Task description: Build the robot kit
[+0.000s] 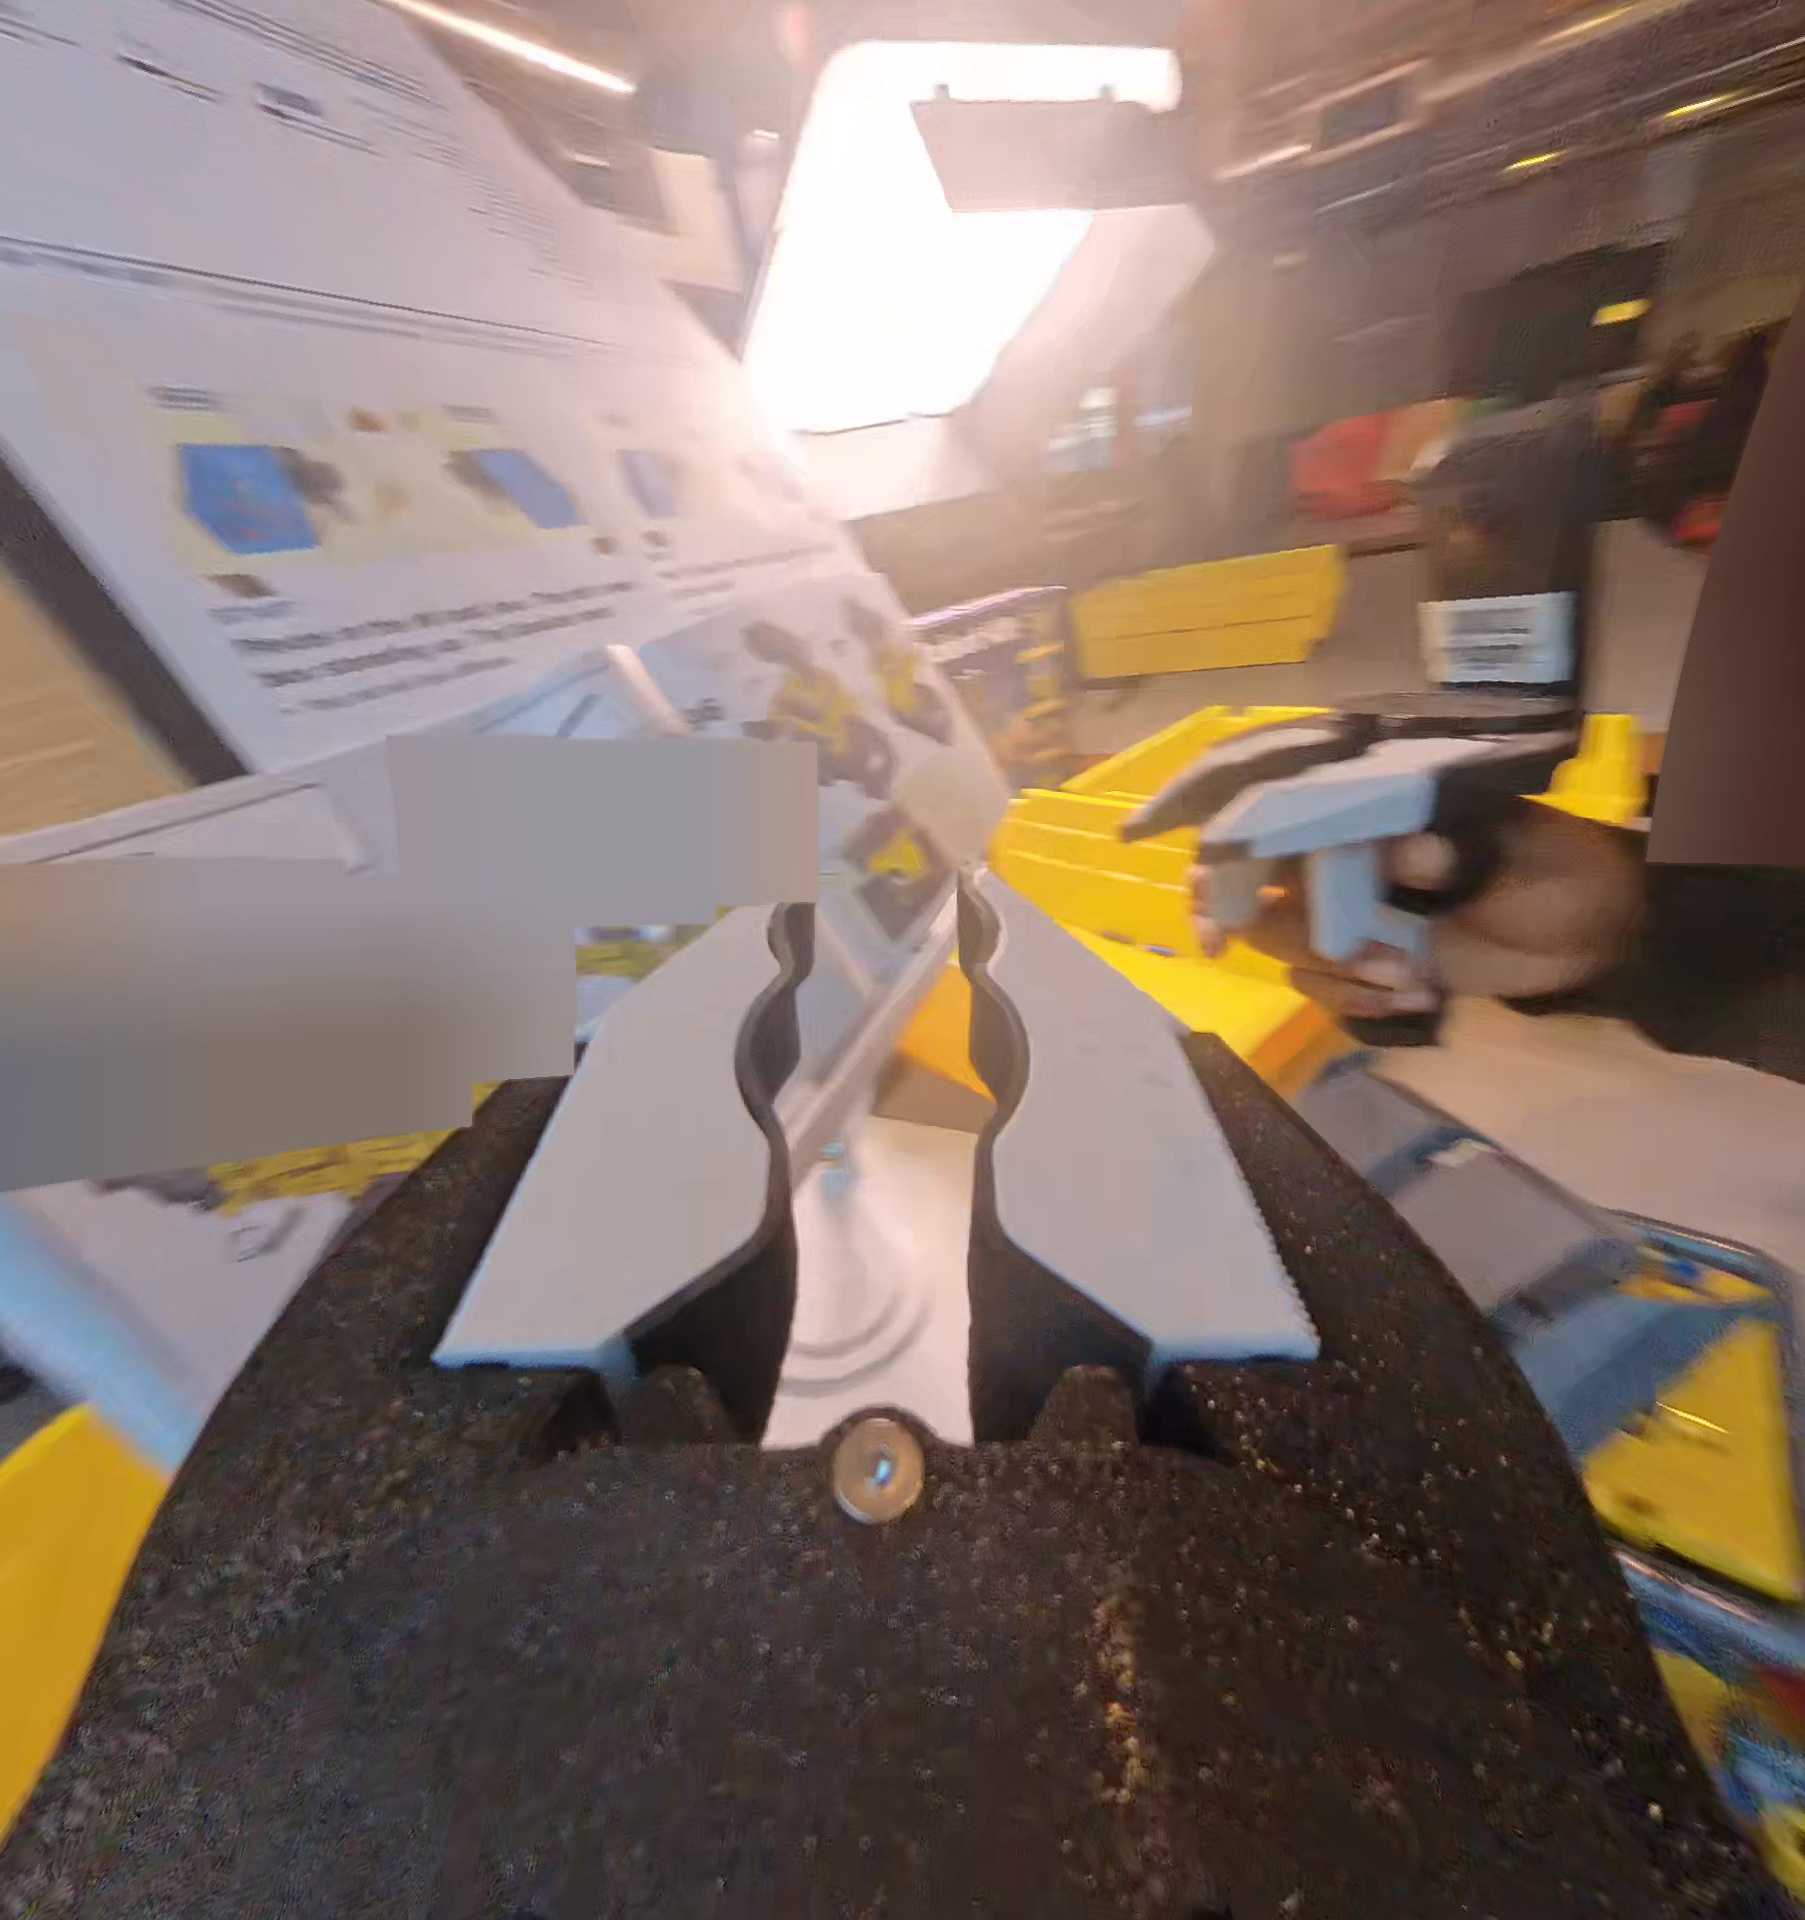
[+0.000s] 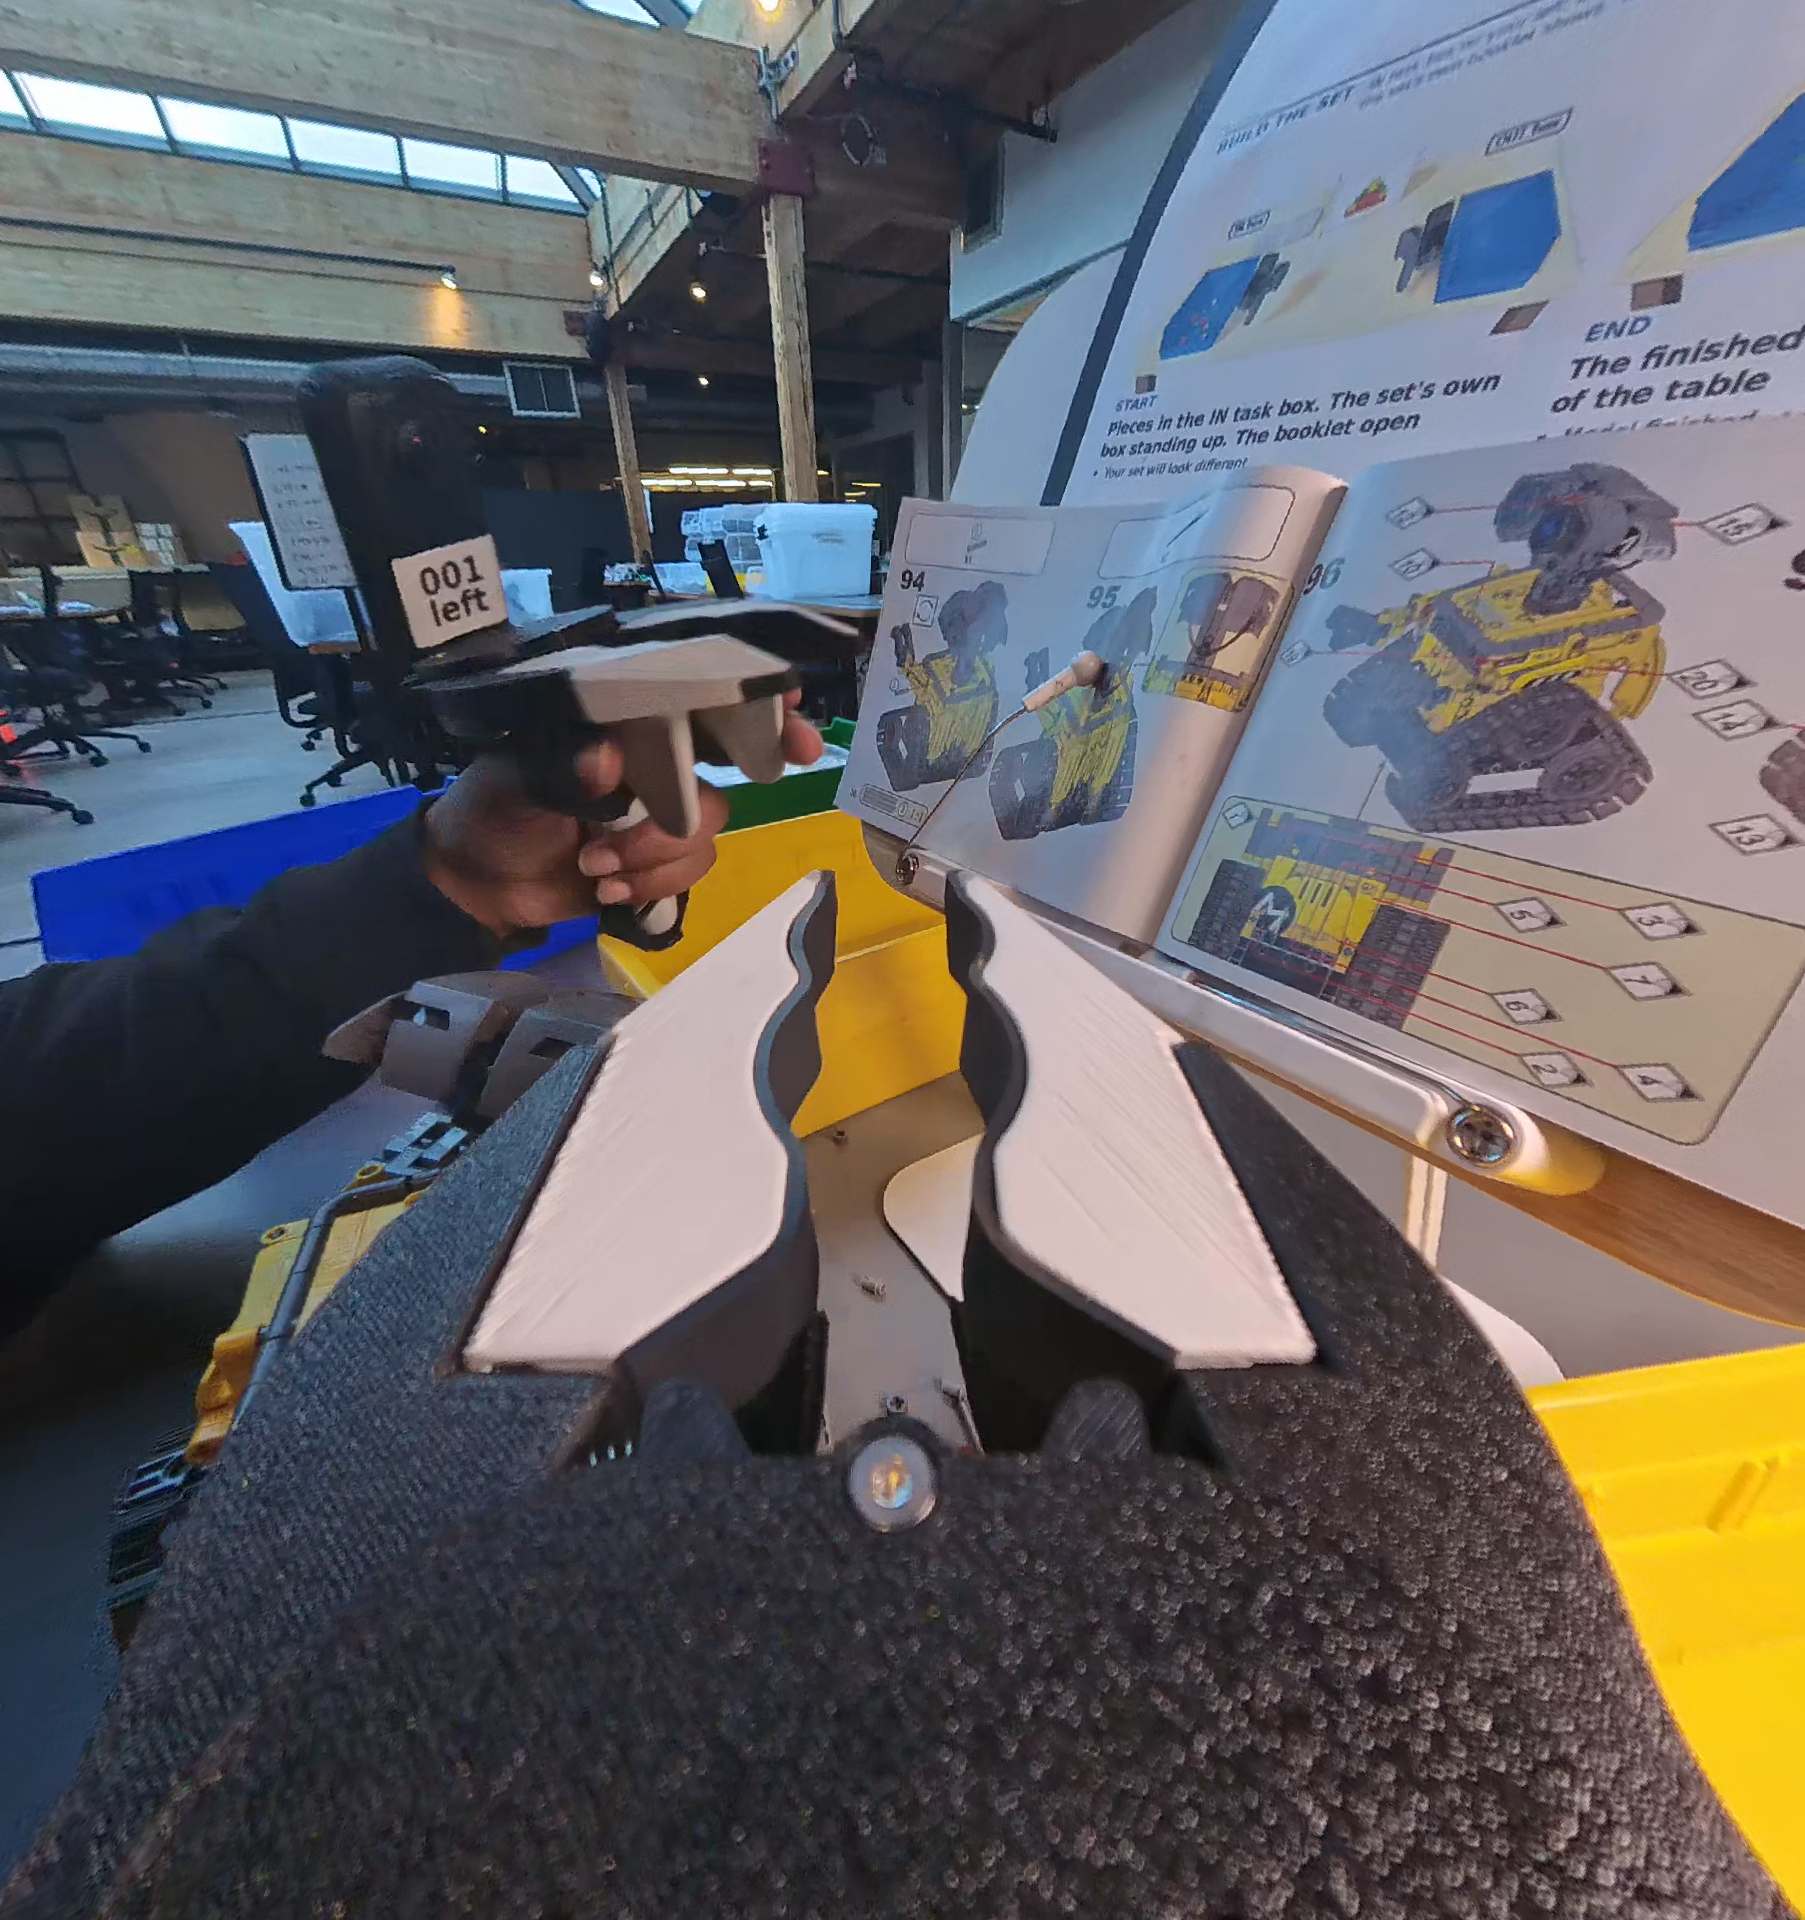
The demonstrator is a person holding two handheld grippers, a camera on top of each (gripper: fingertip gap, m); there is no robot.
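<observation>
Left fingers: the left gripper (image 1: 882,914) holds its two grey fingers apart with nothing between them; the tips reach toward the lower edge of an open booklet (image 1: 877,727), and with that view smeared I cannot tell whether they touch it.
Right fingers: the right gripper (image 2: 890,894) is likewise spread and empty, its tips just short of the metal ledge (image 2: 1293,1049) that the booklet (image 2: 1345,727) rests on.
Booklet: it stands open and tilted back on a stand, showing drawings of a yellow tracked model; a thin wire arm with a rounded tip (image 2: 1064,681) lies across its left page.
Stand: a pale wooden board (image 2: 1708,1236) carries the ledge, and a round white foot (image 2: 929,1205) shows below, between the right fingers.
Yellow bin: a yellow bin (image 2: 856,935) sits just behind the right fingertips, beside the stand; another yellow edge (image 2: 1708,1507) lies at the lower right.
Poster: a large white printed sheet (image 2: 1500,260) with blue and yellow pictures stands behind the booklet.
Other gripper seen from the right: the left gripper (image 2: 794,665) is held in a hand (image 2: 555,842) with a dark sleeve, up to the left of the booklet, a camera post (image 2: 389,499) rising from it.
Other gripper seen from the left: the right gripper (image 1: 1189,821) is over yellow bins (image 1: 1106,862), held by a hand (image 1: 1542,904).
Near parts: a partly built grey and yellow model (image 2: 441,1049) lies under the sleeve.
Background: blue bin (image 2: 202,873), office chairs, wooden beams.
</observation>
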